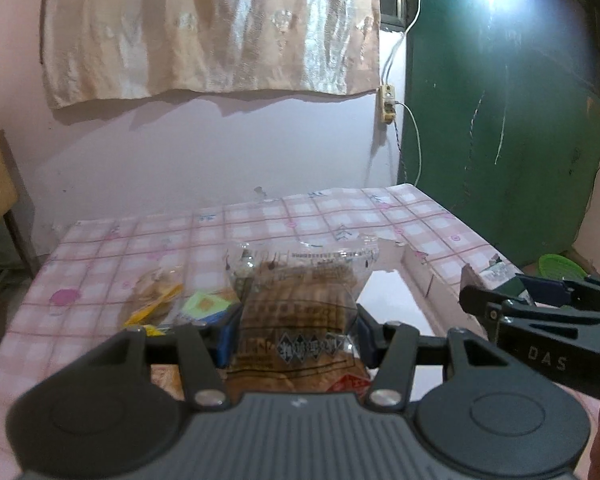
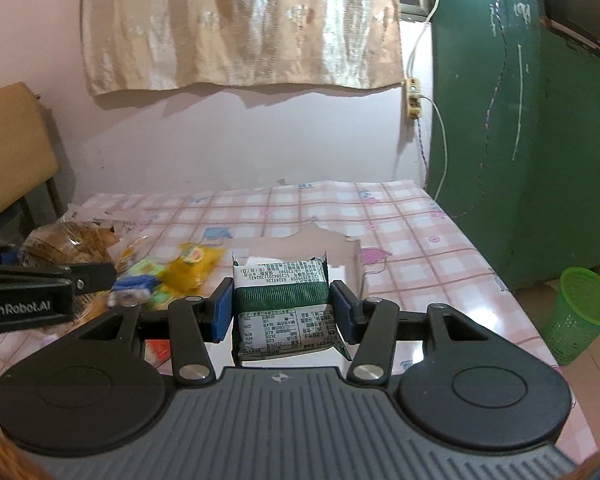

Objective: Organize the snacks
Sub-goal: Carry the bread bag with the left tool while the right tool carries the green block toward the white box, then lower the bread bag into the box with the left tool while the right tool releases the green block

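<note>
Over the pink checked tablecloth (image 2: 400, 216) both grippers are busy at once, each with a packet. Left gripper (image 1: 296, 330) has its blue pads (image 1: 225, 336) pressed in on a clear-wrapped brown pastry packet (image 1: 300, 308), fingers drawn close against the wrapper's sides, the packet standing up between them with its crimped top edge pointing away from the camera. Whether it is lifted off the cloth or just resting, I cannot tell. Right gripper (image 2: 282, 312) is clamped on a green-and-white snack packet (image 2: 281, 300), blue pads (image 2: 220, 312) snug on either side of its dark green band, printed label facing up. Beyond that packet sits a shallow cardboard box (image 2: 348, 256) with a torn rim, on the table toward the right.

Left of centre, a loose heap of snacks lies on the cloth: a yellow pouch (image 2: 192, 268), a small blue-and-white wrapper (image 2: 132, 288), light green packets (image 1: 208, 304) beside it, all bunched together and touching. A red packet (image 2: 158, 350) peeks out under the right gripper's linkage.

Off the table's right edge, down on the floor, stands a green mesh basket (image 2: 584, 312) by the green door (image 2: 520, 120)
</note>
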